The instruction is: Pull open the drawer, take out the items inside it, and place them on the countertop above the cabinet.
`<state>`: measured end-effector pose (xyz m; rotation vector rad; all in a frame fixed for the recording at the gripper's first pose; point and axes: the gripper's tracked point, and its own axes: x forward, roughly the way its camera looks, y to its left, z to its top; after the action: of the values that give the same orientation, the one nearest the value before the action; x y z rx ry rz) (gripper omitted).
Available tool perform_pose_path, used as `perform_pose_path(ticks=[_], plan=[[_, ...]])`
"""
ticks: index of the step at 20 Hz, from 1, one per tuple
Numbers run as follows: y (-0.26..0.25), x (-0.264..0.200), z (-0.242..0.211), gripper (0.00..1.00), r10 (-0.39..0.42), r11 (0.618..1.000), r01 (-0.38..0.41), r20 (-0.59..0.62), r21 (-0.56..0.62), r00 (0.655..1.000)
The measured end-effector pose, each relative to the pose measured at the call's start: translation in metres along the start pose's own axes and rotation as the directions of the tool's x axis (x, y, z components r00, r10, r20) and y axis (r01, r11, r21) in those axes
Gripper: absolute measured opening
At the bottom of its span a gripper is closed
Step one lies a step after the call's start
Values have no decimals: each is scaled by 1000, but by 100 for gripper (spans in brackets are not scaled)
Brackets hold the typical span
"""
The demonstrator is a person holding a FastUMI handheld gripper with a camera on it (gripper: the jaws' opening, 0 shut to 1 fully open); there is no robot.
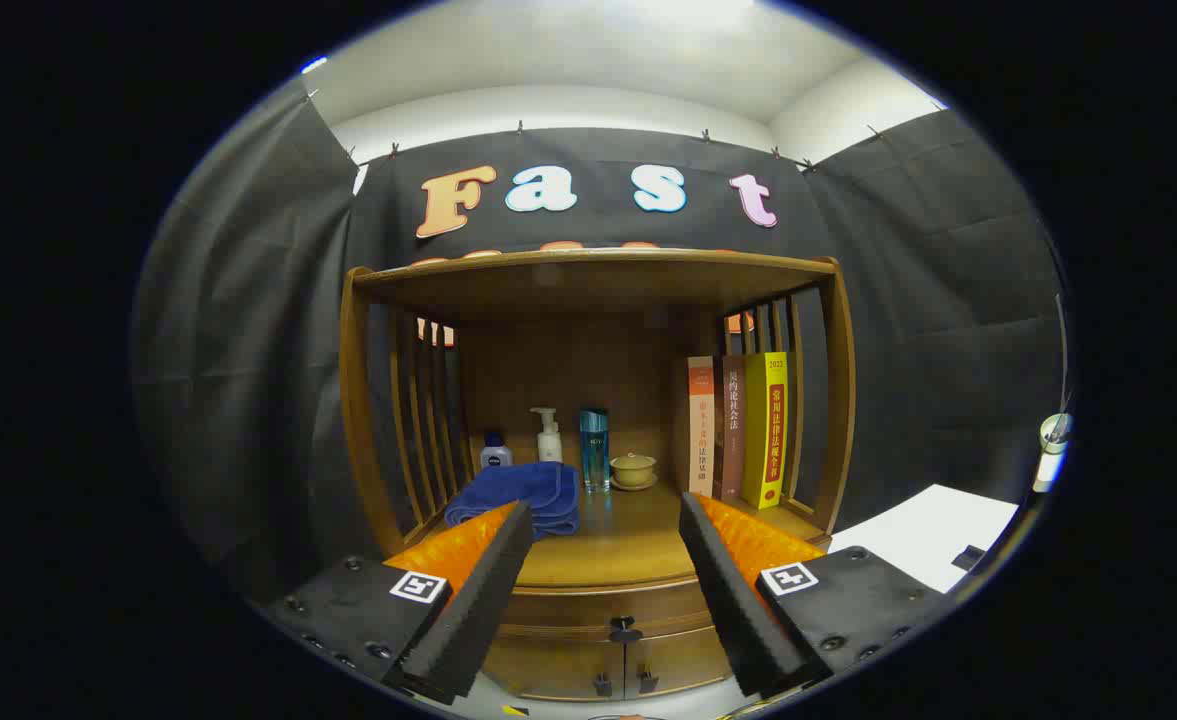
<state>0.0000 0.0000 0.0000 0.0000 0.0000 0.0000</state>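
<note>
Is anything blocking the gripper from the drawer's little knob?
Nothing visible does. The gripper is open, and the drawer knob sits between and just beyond its fingers on the closed drawer. The blue towel and bottles sit higher, on the countertop.

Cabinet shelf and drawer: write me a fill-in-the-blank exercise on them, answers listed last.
1. The folded blue towel lies on the shelf's ____ side.
2. The number of books standing upright at the shelf's right end is ____.
3. The drawer under the shelf is ____.
4. The gripper is ____, its fingers holding nothing.

Answers: left; three; closed; open
</note>
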Motion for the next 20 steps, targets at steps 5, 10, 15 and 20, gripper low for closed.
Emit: perform_pose_path(ticks=[5, 10, 15, 20], plan=[[2, -2, 7, 98, 2, 1000, -2, 7, -10, 1000], [1, 0, 9, 98, -6, 1000, 6, 5, 0, 1000], [1, 1, 8, 98, -6, 1000, 6, -5, 26, 1000], [3, 1, 7, 98, 4, 1000, -4, 1, 20, 1000]])
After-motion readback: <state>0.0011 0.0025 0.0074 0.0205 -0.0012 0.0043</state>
